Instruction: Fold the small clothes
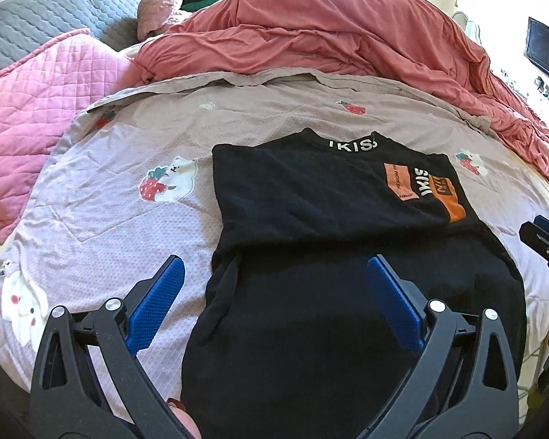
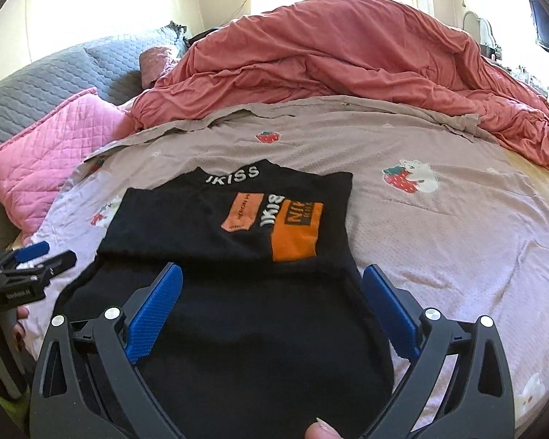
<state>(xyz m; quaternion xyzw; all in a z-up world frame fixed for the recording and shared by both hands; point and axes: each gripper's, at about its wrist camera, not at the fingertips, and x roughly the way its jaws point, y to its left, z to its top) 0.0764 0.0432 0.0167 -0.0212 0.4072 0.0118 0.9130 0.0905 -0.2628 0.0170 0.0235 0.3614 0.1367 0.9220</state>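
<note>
A black shirt (image 1: 311, 197) with orange patches and white lettering lies flat on the mauve bedsheet (image 1: 109, 219), collar away from me and sides folded in. A crosswise fold edge runs across its middle. My left gripper (image 1: 274, 261) hovers open over the shirt's near left part, its left blue pad over the sheet, with nothing between the pads. My right gripper (image 2: 272, 269) stands open above the near half of the shirt (image 2: 238, 219), also with nothing in it. Each gripper shows at the edge of the other's view: right gripper (image 1: 541, 234), left gripper (image 2: 33, 256).
A bunched red duvet (image 1: 329, 40) fills the far side of the bed. A pink quilted pillow (image 1: 36, 98) lies at the left, with grey quilted bedding (image 1: 36, 18) behind it. A dark screen (image 1: 545, 51) stands at the far right. The sheet (image 2: 439, 237) carries strawberry-and-bear prints.
</note>
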